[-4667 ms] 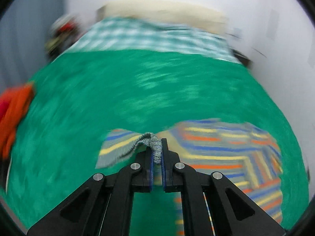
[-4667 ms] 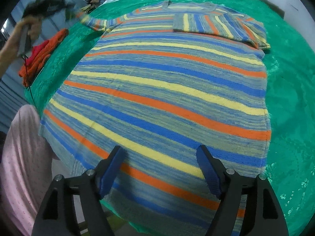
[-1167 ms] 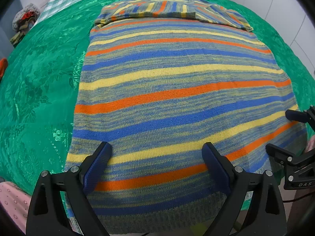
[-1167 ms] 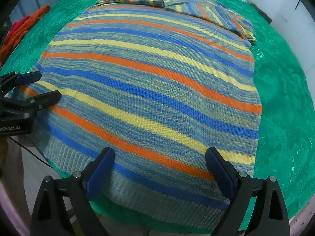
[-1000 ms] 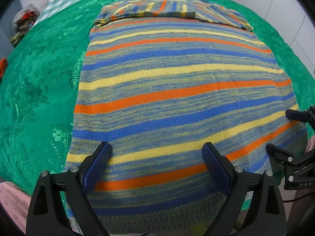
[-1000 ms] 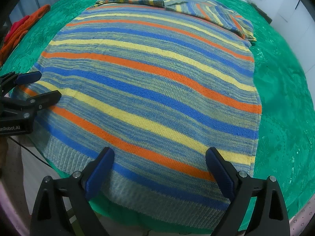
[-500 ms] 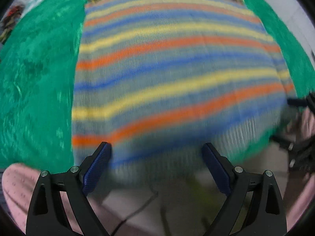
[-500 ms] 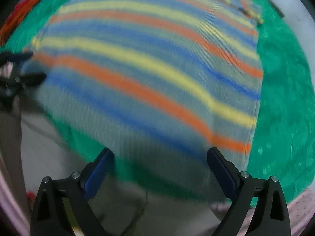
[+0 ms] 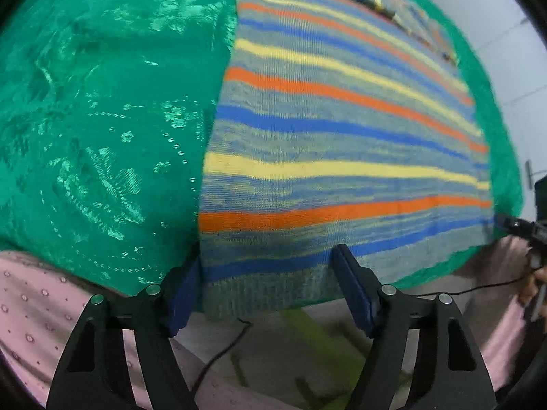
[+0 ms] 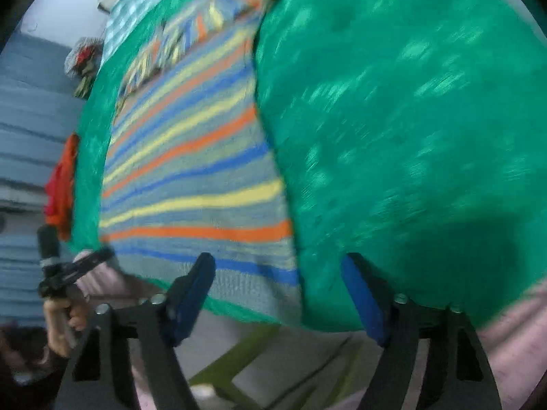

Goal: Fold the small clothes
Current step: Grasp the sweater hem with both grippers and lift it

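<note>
A striped knit sweater (image 9: 342, 130) in blue, yellow and orange lies flat on the green bedspread (image 9: 102, 102), sleeves folded across its top, ribbed hem hanging over the near bed edge. My left gripper (image 9: 263, 280) is open, its jaws straddling the hem's left corner. In the right wrist view the sweater (image 10: 191, 171) lies left of centre. My right gripper (image 10: 277, 290) is open, its jaws straddling the hem's right corner. Each gripper shows small in the other's view, the right one (image 9: 519, 227) and the left one (image 10: 78, 266).
Orange-red clothes (image 10: 61, 191) lie at the bed's left edge, and a small heap of clothes (image 10: 83, 59) sits far back. A checked cloth (image 10: 136, 10) covers the bed's head. The floor and a cable (image 9: 222, 352) show below the bed edge. Pink-clad legs (image 9: 41, 307) are close by.
Both grippers have dropped and moved apart to the hem's two corners. The left swung to the left corner, the right to the right corner. Both stay open.
</note>
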The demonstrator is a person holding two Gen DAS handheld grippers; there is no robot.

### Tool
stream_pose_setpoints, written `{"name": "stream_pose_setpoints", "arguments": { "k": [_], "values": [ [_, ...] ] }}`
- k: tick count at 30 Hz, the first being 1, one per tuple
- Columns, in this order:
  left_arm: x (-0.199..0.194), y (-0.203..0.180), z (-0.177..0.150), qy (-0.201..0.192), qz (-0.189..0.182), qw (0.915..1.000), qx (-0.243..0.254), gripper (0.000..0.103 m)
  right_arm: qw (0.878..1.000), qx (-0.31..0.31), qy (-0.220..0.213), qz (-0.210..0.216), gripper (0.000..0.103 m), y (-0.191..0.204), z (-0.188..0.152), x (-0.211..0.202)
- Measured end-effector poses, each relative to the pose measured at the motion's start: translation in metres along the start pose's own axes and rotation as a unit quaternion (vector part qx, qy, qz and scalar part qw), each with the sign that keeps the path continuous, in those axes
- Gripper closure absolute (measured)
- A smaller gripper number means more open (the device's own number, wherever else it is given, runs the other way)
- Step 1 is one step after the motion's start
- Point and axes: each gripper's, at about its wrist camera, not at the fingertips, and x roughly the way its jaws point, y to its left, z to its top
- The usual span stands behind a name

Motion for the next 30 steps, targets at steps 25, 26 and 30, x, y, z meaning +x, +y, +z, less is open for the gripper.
{"name": "stream_pose_setpoints", "arguments": {
  "k": [25,26,30],
  "values": [
    [-0.049,0.042,-0.016,0.045,-0.083,0.995,-0.03,0.098,0.998,-0.047,0.026,0.03,0.098,0.018,-0.012,-0.036],
    [-0.054,0.047,-0.011,0.041,-0.094,0.9941,-0.037,0.098,0.998,-0.035,0.017,0.047,0.098,0.015,-0.007,-0.042],
    [-0.075,0.065,0.031,0.007,-0.133,0.9886,-0.07,0.098,0.991,0.022,-0.052,0.121,0.098,0.003,0.033,-0.068]
  ]
}}
